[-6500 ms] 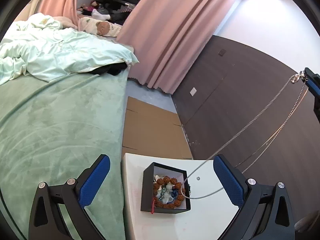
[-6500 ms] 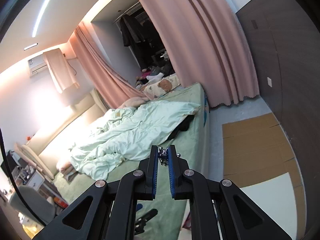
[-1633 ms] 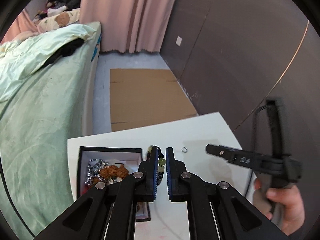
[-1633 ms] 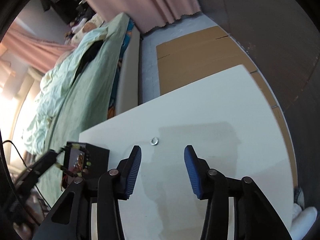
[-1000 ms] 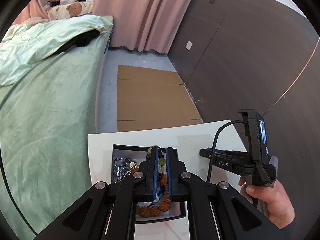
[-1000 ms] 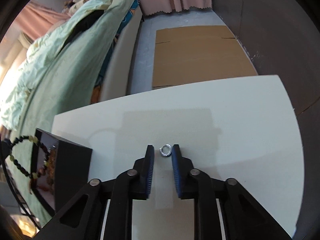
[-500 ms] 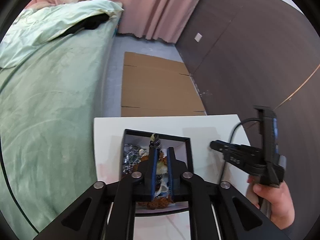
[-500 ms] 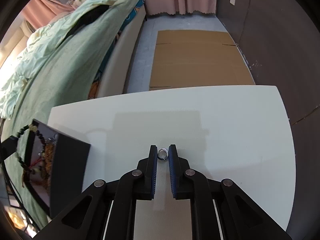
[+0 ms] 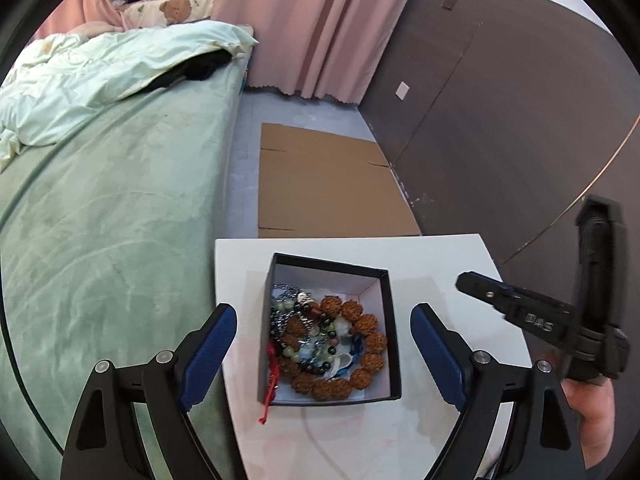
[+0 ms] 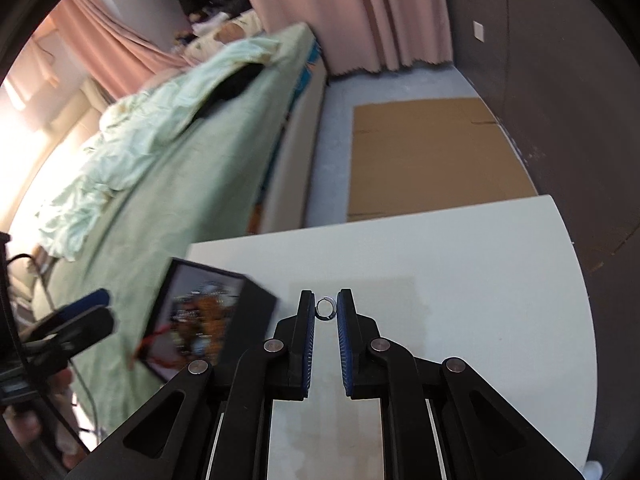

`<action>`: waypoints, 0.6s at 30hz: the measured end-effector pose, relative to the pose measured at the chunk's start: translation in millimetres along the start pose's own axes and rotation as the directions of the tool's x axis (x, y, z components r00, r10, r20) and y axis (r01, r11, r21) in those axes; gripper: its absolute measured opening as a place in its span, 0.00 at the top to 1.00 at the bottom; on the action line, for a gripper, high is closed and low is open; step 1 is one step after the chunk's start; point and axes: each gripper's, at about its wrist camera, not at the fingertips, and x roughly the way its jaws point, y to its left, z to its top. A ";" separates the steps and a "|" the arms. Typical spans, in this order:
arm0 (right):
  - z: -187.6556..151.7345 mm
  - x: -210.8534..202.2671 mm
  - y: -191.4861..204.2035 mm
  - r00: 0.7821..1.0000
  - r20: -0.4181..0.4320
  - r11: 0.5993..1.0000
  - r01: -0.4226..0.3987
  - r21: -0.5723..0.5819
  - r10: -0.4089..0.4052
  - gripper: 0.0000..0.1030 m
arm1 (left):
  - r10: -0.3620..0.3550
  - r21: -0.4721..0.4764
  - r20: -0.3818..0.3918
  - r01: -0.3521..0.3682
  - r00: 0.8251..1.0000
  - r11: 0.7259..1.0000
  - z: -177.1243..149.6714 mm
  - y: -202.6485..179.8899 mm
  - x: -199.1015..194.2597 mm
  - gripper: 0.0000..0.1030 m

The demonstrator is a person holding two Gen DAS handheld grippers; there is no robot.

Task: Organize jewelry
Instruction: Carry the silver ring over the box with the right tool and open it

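Observation:
My left gripper (image 9: 323, 312) hovers over the black jewelry box (image 9: 390, 320) on the white table (image 9: 440, 256). Its jaws are opening wide and nothing is between the pads. Inside the box lie brown seed beads (image 9: 362, 326), a silver chain (image 9: 286, 294) and a dark and green bead bracelet (image 9: 316, 367). My right gripper (image 10: 326, 305) is shut on a small silver ring (image 10: 326, 307), held above the table (image 10: 480, 260) to the right of the box (image 10: 256, 312). The left wrist view shows that gripper (image 9: 464, 280) at the right.
A green bed (image 9: 100, 220) runs along the table's left edge. Flat cardboard (image 9: 320, 184) lies on the floor beyond the table. A dark wall panel (image 9: 500, 120) stands to the right, pink curtains (image 9: 320, 20) behind. A hand (image 9: 592, 412) holds the right gripper.
My left jaws have opened and the dark bead bracelet has dropped into the box. My right gripper, closed on the ring, has lifted it off the table.

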 end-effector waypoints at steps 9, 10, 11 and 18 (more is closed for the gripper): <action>-11.2 -7.7 30.2 0.991 0.040 0.992 -0.128 -0.017 0.128 0.88 | 0.047 -0.006 0.021 -0.047 0.999 0.999 -9.6 20.4 -14.5 0.14; -12.7 -7.2 33.6 0.989 0.038 0.989 -0.144 -0.020 0.145 0.88 | 0.051 -0.009 0.023 -0.051 0.998 0.999 -10.5 23.5 -16.0 0.14; -14.9 -7.2 37.2 0.987 0.037 0.987 -0.158 -0.023 0.159 0.88 | 0.056 -0.012 0.025 -0.056 0.998 0.998 -11.3 27.3 -17.9 0.14; -21.7 4.4 67.4 0.972 0.012 0.971 -0.232 -0.056 0.233 0.88 | 0.072 -0.043 0.047 -0.070 0.996 0.997 -13.0 48.7 -31.9 0.07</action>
